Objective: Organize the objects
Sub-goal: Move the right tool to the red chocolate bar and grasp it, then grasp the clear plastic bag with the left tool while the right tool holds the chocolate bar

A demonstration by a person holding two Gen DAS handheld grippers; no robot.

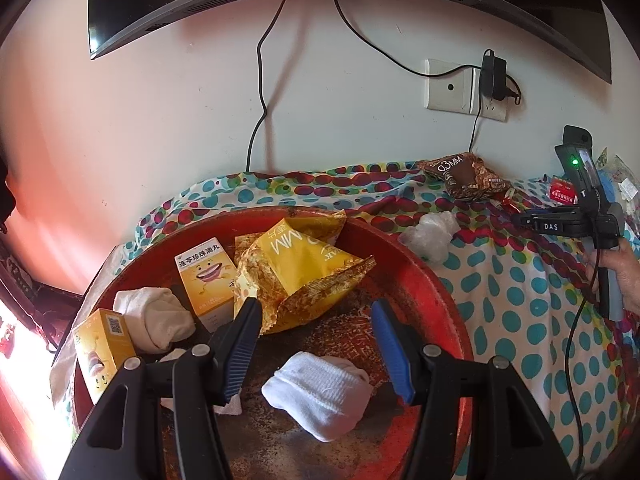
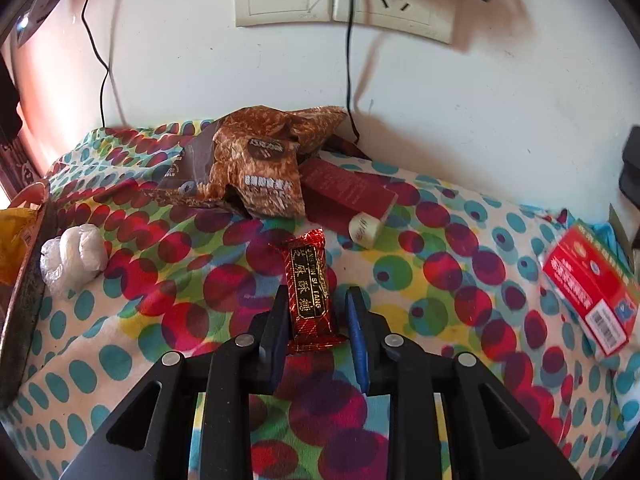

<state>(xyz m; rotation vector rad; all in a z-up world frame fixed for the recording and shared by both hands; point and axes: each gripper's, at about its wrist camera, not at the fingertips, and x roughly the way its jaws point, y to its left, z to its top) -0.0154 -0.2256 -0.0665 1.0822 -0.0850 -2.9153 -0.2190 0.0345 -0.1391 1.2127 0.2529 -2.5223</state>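
red tray [image 1: 432, 280] on the spotted cloth [image 1: 500, 300] of the table, near the wall: it holds one yellow snack bag [image 1: 308, 268], two yellow boxes [image 1: 206, 280] [image 1: 106, 344], one cream sock roll [image 1: 160, 316] and one white sock roll [image 1: 320, 392]. left gripper [image 1: 316, 316] points down over the tray, jaws about half apart with nothing gripped; the white sock roll lies below between the fingers. right gripper [image 2: 318, 300] points down at the cloth, jaws closed on one red candy bar [image 2: 310, 292] lying lengthwise between them. beyond it: one brown snack bag [image 2: 260, 164], one dark red box [image 2: 348, 192], one crumpled plastic wad [image 2: 72, 256] beside the tray rim, one red-and-white box [image 2: 588, 292] at right.
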